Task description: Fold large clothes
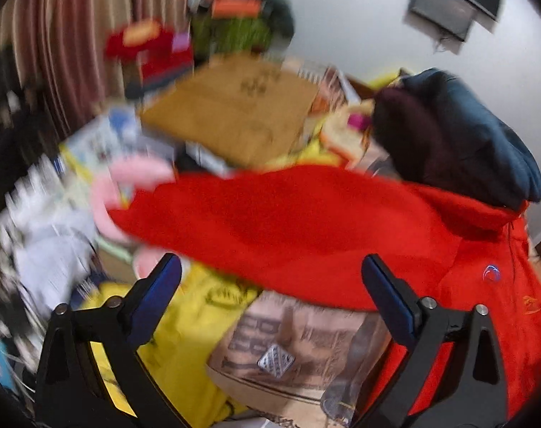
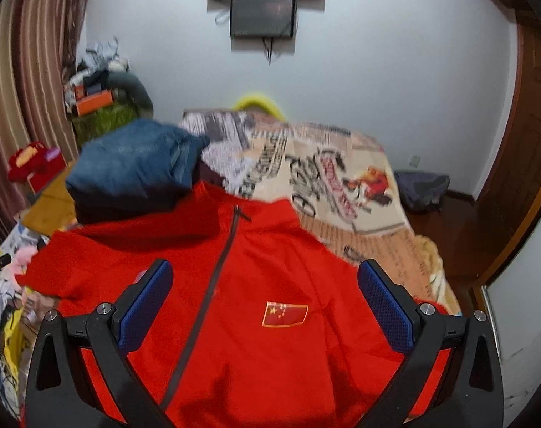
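A large red jacket [image 2: 256, 339] lies spread face up on the bed, with a grey zip down its front and a small flag patch on the chest. In the left wrist view its red sleeve [image 1: 270, 228] stretches out to the left, blurred by motion. My left gripper [image 1: 270, 278] hangs open just above the sleeve's lower edge, and nothing sits between its blue pads. Over the jacket's chest, my right gripper [image 2: 265, 289] stands open with its blue pads wide apart and empty.
Folded dark blue clothes [image 2: 134, 164] are stacked by the jacket's collar. The bedsheet [image 2: 341, 178] has a newspaper print. A cardboard box [image 1: 234, 110], a yellow bag [image 1: 184, 339] and loose clutter crowd the left side. A screen [image 2: 263, 0] hangs on the white wall.
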`<state>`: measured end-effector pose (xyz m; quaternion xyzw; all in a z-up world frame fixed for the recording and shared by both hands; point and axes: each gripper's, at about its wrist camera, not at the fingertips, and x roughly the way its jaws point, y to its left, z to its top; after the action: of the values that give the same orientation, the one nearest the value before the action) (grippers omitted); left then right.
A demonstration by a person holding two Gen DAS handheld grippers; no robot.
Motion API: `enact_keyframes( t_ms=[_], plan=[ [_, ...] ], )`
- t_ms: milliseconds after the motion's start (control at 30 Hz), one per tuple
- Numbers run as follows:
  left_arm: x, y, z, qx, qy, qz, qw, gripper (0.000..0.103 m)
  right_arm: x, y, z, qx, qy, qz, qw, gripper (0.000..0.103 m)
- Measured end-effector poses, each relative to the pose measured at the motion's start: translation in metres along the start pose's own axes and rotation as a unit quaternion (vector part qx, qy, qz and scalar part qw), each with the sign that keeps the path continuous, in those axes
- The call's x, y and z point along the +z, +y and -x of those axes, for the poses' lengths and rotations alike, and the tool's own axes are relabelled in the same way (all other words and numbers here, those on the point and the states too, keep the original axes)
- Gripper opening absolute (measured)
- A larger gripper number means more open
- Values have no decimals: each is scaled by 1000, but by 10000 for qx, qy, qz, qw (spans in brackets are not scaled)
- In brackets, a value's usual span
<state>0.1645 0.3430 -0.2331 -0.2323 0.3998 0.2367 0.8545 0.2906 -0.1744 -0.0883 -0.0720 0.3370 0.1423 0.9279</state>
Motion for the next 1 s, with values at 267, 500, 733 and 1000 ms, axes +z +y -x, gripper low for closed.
enact_keyframes(
  t_ms=[267,500,733,1000],
  plan=[
    [-12,41,-61,-669,1092,990,9868,87,-15,11,-30,167,636,203,9976,103],
    [-4,49,-88,-1486,1150,1693,9675,68,-27,23,-44,399,960,163,9944,103],
    [3,52,-101,-1066,1070,1715,9735,16,-28,20,-53,497,1176,-17,9918,103],
    [46,6,-31,-659,-23,687,9955,7,-22,11,-42,448,1070,-100,9932,103]
  ],
)
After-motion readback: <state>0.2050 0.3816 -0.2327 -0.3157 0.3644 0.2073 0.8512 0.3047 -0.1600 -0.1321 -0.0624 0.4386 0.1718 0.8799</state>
